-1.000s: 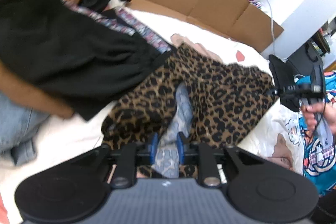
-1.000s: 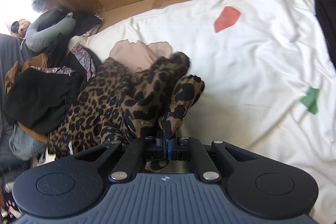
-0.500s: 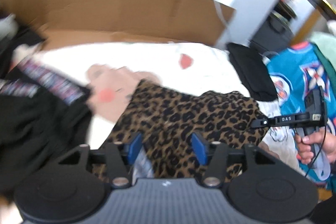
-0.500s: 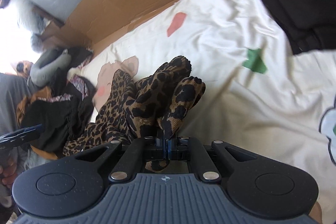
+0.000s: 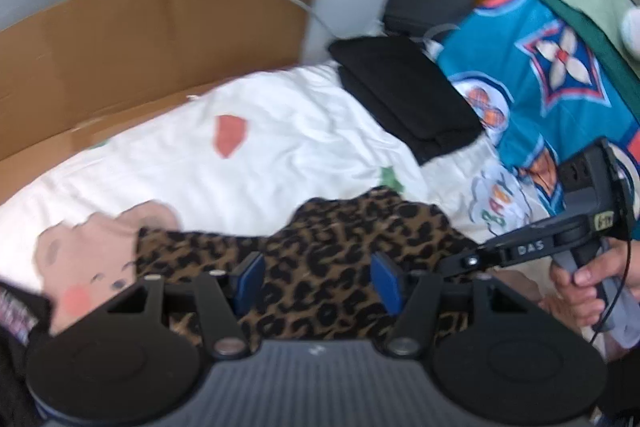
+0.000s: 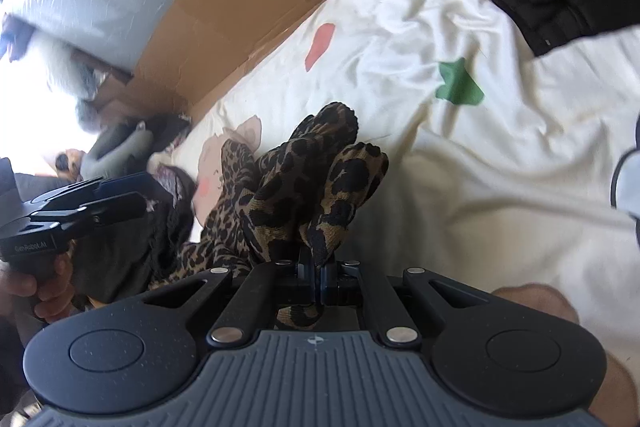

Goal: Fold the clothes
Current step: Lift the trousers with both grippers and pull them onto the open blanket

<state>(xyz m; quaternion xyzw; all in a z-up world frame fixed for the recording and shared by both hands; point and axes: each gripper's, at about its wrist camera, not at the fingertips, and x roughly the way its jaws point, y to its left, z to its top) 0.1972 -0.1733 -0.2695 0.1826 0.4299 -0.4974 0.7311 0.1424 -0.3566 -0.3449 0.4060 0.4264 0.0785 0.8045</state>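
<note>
1. My right gripper (image 6: 319, 277) is pinched tight on a bunched edge of the leopard-print garment (image 5: 340, 267); in the right wrist view the cloth humps up from the pinch toward 12 o'clock, and a scrap pokes out behind the pinch.
2. My left gripper (image 5: 318, 281) is spread wide, its blue pads (image 5: 249, 277) apart and holding nothing, with leopard cloth showing between and beyond them.
3. The garment lies rumpled on the white bedsheet (image 5: 280, 131), running from the right-hand pinch toward 9 o'clock in the right wrist view, where the heap of dark clothes (image 6: 132, 251) sits. Its far end reaches a pink bear print (image 5: 88, 255) on the sheet. It is not flat and I see no clean crease.
4. As I judge it, the step is getting a second hold so the cloth can be stretched between my two hands. I cannot tell which part of the garment the right side holds, so I would pick the left-hand spot by feel of a hem rather than a loose fold.
5. To do it well: bring the left pads down around one layer's edge, not a thick wad, and close fully before pulling.
6. Keep the right pinch steady; thin knit slips easily if I jerk.
7. Draw the hands apart toward open sheet at 1 o'clock in the left wrist view, short of the folded black garment (image 5: 404, 95) there.
</note>
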